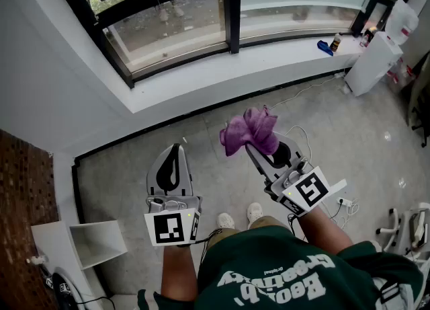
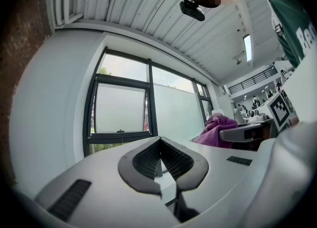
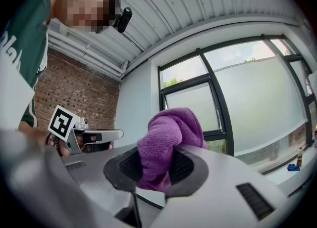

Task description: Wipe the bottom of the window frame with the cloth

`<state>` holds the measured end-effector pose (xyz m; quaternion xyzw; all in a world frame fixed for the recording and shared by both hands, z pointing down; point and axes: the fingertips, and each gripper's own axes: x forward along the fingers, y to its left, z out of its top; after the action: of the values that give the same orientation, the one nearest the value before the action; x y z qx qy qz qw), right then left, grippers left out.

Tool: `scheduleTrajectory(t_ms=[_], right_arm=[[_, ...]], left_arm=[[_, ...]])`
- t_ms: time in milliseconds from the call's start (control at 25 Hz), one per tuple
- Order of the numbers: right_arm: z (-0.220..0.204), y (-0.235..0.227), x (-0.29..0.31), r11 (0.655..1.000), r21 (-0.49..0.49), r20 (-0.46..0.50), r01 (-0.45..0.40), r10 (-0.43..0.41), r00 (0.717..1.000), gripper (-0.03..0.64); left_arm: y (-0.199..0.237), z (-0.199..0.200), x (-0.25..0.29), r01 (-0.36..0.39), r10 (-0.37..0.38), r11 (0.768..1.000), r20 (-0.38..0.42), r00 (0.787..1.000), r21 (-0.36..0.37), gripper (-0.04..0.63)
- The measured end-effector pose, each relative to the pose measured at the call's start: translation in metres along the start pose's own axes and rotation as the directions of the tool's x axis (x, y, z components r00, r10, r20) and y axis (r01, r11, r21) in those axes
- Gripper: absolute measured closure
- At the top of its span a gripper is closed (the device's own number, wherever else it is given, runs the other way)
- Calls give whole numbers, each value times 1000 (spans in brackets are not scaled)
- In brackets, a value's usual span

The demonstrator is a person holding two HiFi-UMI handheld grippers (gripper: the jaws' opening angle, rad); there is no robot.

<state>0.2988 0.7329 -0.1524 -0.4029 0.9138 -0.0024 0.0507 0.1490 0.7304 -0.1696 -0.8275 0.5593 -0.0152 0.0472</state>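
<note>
Below the window frame, the right gripper pinches the purple cloth up in the air. Beside it, the left gripper is pressed together, holding nothing.

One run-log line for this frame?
left gripper: shut, empty | right gripper: shut on crumpled purple cloth | black window frame bottom: cloth not on it

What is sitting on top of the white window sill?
On the window sill, near its right end, lie a blue object and a small bottle. Past them, a white cabinet covers the sill's end, so anything there is hidden.
</note>
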Motion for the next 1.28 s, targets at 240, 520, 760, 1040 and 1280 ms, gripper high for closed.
scheduleTrajectory(t_ms=[240,520,760,1040,1280], right_arm=[[-3,11,-5,1000,-5,-6,9,-9,1000,515],[-3,17,1,998,16,1,53,-53,999,514],[-7,14,0,997,51,27,63,-65,998,514],[2,-21,10,999,53,66,-3,-1,998,514],[17,-51,31,993,60,141,-100,91,986,514]], left_arm=[[-3,-1,-11,9,-9,1000,1,1000,-14,588],[8,-3,-16,33,-33,999,-10,999,-10,588],[10,-8,-11,42,-42,999,-9,999,10,588],[1,-1,15,-10,10,1000,4,1000,25,588],[8,19,44,-80,79,997,81,994,14,588]])
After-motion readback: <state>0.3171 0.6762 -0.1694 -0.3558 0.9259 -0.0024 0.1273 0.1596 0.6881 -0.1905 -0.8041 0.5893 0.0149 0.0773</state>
